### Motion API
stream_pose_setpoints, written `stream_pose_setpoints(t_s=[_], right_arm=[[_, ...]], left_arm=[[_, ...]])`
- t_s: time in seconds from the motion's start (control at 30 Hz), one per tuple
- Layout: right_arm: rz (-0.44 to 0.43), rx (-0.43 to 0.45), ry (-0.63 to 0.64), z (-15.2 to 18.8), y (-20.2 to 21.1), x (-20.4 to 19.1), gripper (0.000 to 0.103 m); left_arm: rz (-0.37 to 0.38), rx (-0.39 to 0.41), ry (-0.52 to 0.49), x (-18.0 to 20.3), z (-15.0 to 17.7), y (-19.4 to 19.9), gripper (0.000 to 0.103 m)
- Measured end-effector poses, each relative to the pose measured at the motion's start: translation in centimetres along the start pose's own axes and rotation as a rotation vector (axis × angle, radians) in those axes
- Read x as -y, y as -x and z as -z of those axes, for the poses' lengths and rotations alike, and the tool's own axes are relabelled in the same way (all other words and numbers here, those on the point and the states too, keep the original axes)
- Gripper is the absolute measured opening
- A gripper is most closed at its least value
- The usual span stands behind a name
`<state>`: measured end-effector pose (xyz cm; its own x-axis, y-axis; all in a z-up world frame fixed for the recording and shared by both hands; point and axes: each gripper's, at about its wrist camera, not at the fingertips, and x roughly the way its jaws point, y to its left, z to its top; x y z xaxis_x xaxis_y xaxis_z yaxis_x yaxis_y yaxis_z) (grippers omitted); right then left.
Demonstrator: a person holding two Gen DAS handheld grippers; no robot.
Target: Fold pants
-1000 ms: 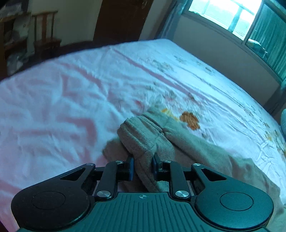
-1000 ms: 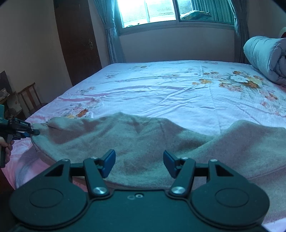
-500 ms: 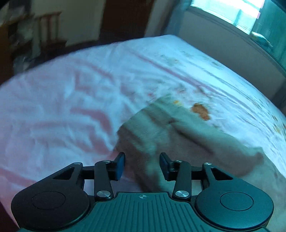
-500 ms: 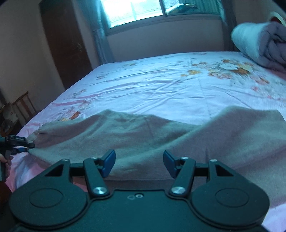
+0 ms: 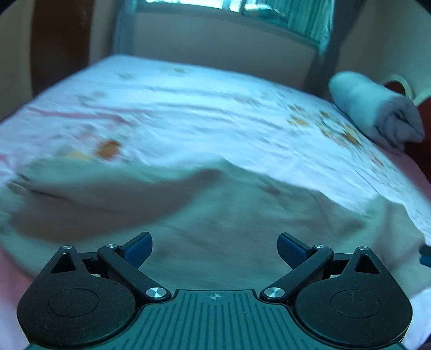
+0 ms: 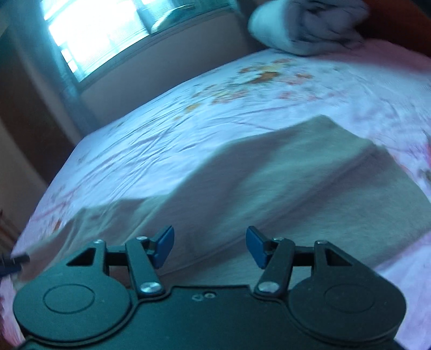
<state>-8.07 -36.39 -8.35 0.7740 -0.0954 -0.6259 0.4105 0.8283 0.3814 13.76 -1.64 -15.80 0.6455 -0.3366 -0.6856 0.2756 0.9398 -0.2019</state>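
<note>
The beige fleece pants (image 5: pixel 204 215) lie spread across the near part of the bed, and show in the right wrist view (image 6: pixel 282 177) too. My left gripper (image 5: pixel 214 250) is wide open and empty, just above the middle of the pants. My right gripper (image 6: pixel 209 246) is open and empty over the near edge of the pants. The tip of the left gripper shows at the far left of the right wrist view (image 6: pixel 16 260). Both views are blurred by motion.
The bed has a white and pink floral sheet (image 5: pixel 215 107). A rolled grey-white quilt (image 5: pixel 374 110) lies at the far right of the bed, also in the right wrist view (image 6: pixel 304 24). A window (image 6: pixel 102 32) and a dark door (image 5: pixel 59 51) stand beyond the bed.
My left gripper let go of the pants leg end, opened wide and swung right over the middle of the pants. My right gripper stayed open and tilted to the right.
</note>
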Motion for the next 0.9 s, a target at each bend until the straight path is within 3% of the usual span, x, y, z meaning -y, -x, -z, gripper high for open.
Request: stream_pose_setpoints(t_s=[0.2, 0.33, 0.4, 0.43, 0.47, 0.73, 0.9], right_arm=[[0.055, 0.059, -0.233, -2.2, -0.1, 6.8, 0.052], [0.075, 0.1, -0.366, -3.5, -0.3, 10.9, 0.049], [0.088, 0.107, -0.405, -4.0, -0.8, 12.2, 0.036], [0.097, 0.105, -0.427, -4.3, -1.1, 12.9, 0.023], [0.104, 0.1, -0.455, -4.4, -1.5, 13.6, 0.016], [0.075, 0.118, -0.582, -5.5, -3.6, 16.1, 0.015], [0.106, 0.111, -0.626, -5.7, -4.8, 16.7, 0.015]], left_arm=[[0.065, -0.109, -0.03, 3.5, 2.6, -2.0, 0.098], [0.049, -0.14, -0.004, 3.3, 3.6, -3.0, 0.098], [0.041, -0.138, -0.027, 3.7, 3.8, -2.8, 0.098], [0.037, -0.139, -0.032, 3.9, 3.9, -2.9, 0.098], [0.033, -0.139, -0.032, 3.9, 3.9, -2.9, 0.098], [0.018, -0.137, -0.045, 4.0, 3.7, -3.3, 0.099], [0.019, -0.134, -0.041, 4.0, 3.7, -3.3, 0.099]])
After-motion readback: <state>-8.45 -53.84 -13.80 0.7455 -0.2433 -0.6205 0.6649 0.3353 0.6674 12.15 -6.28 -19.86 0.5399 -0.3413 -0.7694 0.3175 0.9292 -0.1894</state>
